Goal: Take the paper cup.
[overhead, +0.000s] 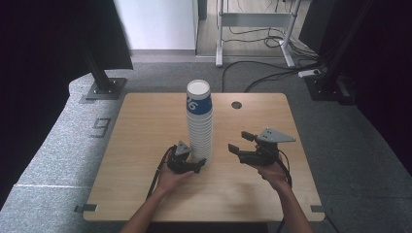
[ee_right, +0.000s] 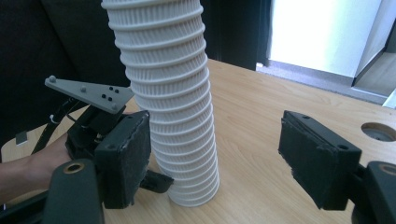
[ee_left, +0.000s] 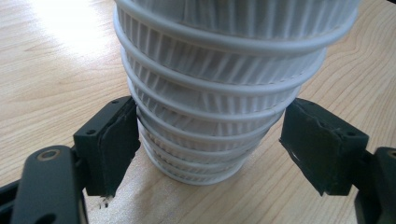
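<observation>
A tall stack of white ribbed paper cups (overhead: 200,131) stands upside down mid-table, its top cup blue (overhead: 198,103). My left gripper (overhead: 198,165) is low at the stack's foot. In the left gripper view the stack's base (ee_left: 205,140) sits between the open jaws of the left gripper (ee_left: 210,149); the left pad (ee_left: 116,144) is at the cups' rims and the right pad (ee_left: 317,144) stands a little off. My right gripper (overhead: 239,141) hovers open to the right of the stack. In the right gripper view the stack (ee_right: 173,116) rises just past the left jaw of the right gripper (ee_right: 215,158).
The wooden table (overhead: 145,145) has a round cable hole (overhead: 236,105) at its far right. Black stand bases (overhead: 104,88) and cables (overhead: 272,73) lie on the grey floor beyond the far edge. The left gripper (ee_right: 93,116) shows behind the stack in the right gripper view.
</observation>
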Action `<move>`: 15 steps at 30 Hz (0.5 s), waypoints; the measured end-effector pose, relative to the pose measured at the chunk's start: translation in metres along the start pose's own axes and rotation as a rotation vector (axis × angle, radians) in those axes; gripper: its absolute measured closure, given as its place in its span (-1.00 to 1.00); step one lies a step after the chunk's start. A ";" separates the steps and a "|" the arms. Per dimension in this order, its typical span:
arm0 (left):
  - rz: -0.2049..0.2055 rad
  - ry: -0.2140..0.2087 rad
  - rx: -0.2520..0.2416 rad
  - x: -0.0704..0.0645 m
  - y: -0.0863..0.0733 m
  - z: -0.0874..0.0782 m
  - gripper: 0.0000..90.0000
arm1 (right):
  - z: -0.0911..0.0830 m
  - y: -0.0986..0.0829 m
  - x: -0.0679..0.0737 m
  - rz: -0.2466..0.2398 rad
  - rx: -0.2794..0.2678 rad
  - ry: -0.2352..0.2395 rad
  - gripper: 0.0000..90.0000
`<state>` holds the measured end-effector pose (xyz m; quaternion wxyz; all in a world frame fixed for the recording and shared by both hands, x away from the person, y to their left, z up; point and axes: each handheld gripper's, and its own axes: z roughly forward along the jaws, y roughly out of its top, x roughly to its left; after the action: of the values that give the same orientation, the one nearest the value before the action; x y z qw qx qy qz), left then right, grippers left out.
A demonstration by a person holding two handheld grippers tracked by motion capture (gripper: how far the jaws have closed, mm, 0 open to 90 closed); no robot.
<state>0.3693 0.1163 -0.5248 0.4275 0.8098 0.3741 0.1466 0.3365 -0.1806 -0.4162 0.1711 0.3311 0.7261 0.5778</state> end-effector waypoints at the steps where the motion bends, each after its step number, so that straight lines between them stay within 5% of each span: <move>1: 0.000 0.000 0.001 0.000 0.000 0.000 -0.56 | 0.000 0.001 0.000 -0.001 0.000 0.001 -0.45; 15: 0.003 0.003 0.003 -0.001 0.000 0.000 -0.56 | 0.008 0.017 0.004 -0.008 -0.020 0.019 -0.44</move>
<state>0.3685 0.1162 -0.5248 0.4258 0.8107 0.3738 0.1477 0.3433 -0.1699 -0.4012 0.1695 0.3210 0.7231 0.5877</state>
